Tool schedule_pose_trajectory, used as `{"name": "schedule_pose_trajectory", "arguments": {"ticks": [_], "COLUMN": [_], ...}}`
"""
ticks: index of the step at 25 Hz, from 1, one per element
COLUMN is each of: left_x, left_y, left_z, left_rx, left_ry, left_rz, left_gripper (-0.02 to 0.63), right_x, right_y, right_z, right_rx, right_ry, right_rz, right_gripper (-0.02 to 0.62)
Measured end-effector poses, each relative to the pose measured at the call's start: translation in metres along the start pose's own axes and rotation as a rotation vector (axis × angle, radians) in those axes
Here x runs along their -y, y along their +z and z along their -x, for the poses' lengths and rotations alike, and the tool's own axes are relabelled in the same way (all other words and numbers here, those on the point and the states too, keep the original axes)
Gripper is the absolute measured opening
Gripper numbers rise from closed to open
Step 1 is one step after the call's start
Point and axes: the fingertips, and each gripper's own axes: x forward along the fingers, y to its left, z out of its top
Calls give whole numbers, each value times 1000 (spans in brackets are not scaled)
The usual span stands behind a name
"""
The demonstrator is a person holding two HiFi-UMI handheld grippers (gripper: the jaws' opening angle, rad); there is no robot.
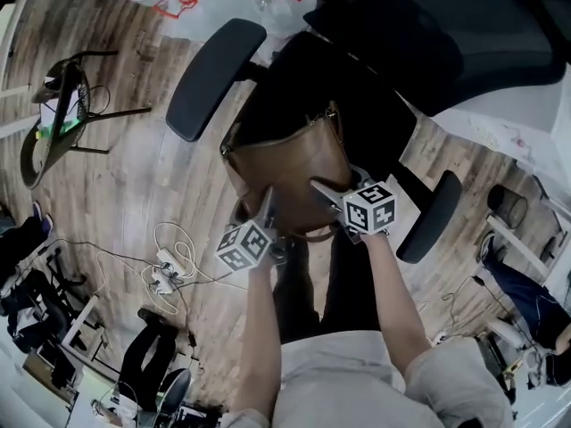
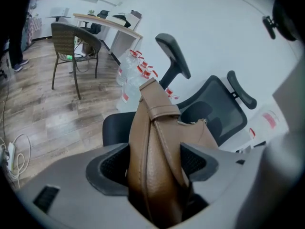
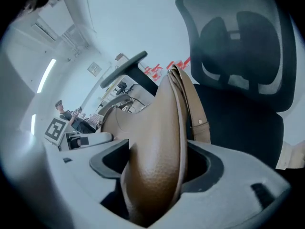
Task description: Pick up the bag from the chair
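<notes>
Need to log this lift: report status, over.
Left gripper, right gripper both shut on brown bag. Bag upright over chair seat. Armrests either side, nothing blocking.

We get bright, even room light; a ceiling strip (image 3: 45, 75) glares upper left; edges bend, corners go black.

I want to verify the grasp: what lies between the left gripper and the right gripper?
The brown handbag; the left gripper and right gripper each clamp its near edge, seen in head view.
</notes>
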Motion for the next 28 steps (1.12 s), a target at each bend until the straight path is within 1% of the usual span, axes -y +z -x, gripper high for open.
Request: {"name": "schedule_pose_trajectory", "arguments": {"ticks": [6,11,15,21,28], "left_x": [38,72,95,145,173], "left_y": [31,63,100,151,182], "left_z": [51,94,125,168,212], "left_rx": [61,149,211,272,325], "left_ry": [-99,-154,-197,-280,-339], "left_rz": [-72,-115,-147,-245,-276], "left_gripper": [325,316,316,316,311], "right_x": [-43,-78,-112,-150,-188], "right_y": [25,62,98,143,178], "right_z": [55,96,125,177,215], "right_rx": [122,212,287,425,485], "right_ry": [-8,9,-6,-12,10], "right_rz": [16,82,142,158,212], "right_gripper": [330,321,318,314,313]}}
